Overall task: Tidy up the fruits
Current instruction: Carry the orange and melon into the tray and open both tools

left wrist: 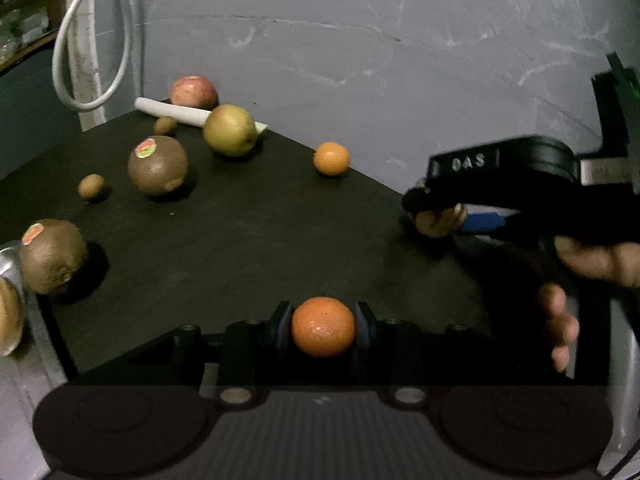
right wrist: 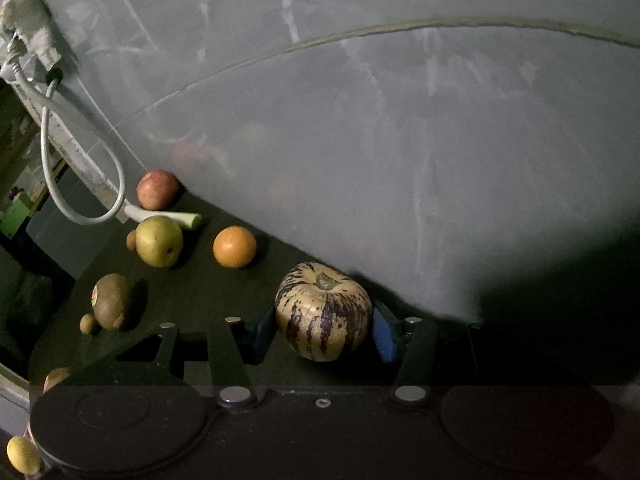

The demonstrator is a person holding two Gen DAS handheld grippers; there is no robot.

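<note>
My left gripper (left wrist: 323,326) is shut on a small orange mandarin (left wrist: 323,326) just above the black table (left wrist: 248,240). My right gripper (right wrist: 323,330) has its blue pads on both sides of a cream, purple-striped pepino melon (right wrist: 323,316) near the wall; the left wrist view shows the same gripper (left wrist: 436,216) over the same fruit (left wrist: 438,222). Loose on the table are a second mandarin (left wrist: 331,158), a yellow-green apple (left wrist: 229,130), a red apple (left wrist: 194,90) and two stickered kiwis (left wrist: 157,165) (left wrist: 52,256).
A white leek-like stalk (left wrist: 172,112) lies at the back by the apples. Small brown fruits (left wrist: 91,186) (left wrist: 165,125) are scattered at the left. A white cable (left wrist: 92,40) hangs from the grey wall (left wrist: 360,60). A metal rim (left wrist: 12,264) shows at the left edge.
</note>
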